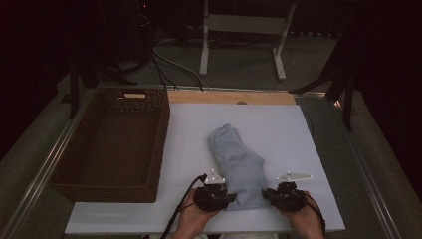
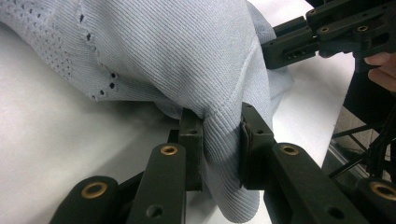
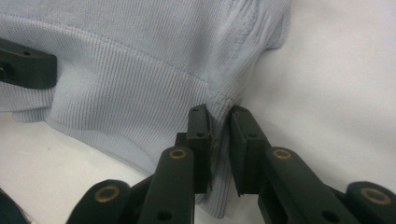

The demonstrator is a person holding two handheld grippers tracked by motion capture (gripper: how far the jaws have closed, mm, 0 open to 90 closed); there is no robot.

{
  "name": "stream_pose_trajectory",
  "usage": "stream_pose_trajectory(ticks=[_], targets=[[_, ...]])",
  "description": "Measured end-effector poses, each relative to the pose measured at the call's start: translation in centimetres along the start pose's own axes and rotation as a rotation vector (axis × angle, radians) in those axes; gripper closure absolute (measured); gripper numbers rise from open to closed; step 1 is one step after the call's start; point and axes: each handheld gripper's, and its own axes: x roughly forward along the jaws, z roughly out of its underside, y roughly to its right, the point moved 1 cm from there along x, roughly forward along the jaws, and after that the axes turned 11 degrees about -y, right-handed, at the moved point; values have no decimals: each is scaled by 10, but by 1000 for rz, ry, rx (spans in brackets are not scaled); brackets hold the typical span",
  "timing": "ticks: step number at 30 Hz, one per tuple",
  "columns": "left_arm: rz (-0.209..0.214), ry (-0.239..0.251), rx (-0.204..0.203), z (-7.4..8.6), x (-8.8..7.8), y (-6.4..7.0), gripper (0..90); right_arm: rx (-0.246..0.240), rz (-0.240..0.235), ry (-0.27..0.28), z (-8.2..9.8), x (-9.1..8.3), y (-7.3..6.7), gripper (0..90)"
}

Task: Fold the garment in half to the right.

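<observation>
The light blue knit garment (image 1: 236, 162) lies folded on the white table (image 1: 278, 129), right of the brown wicker basket (image 1: 112, 144). The left gripper (image 2: 219, 140) is clamped on the garment's near left edge. The right gripper (image 3: 219, 135) is pinching its near right edge, the jaws nearly together with fabric between them.

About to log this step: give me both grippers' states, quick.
Left gripper: closed on the near edge of the light blue garment.
Right gripper: closed on the garment's other near corner.
</observation>
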Motion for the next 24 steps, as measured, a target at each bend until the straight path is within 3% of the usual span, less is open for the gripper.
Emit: stream_pose_trajectory(ticks=[14, 16, 24], targets=[[49, 1, 20, 0, 10, 17, 755, 10, 29, 13, 9, -10, 11, 799], [56, 6, 12, 0, 10, 16, 680, 14, 26, 18, 10, -10, 13, 799], [9, 48, -7, 0, -4, 7, 401, 9, 35, 19, 10, -10, 13, 799]])
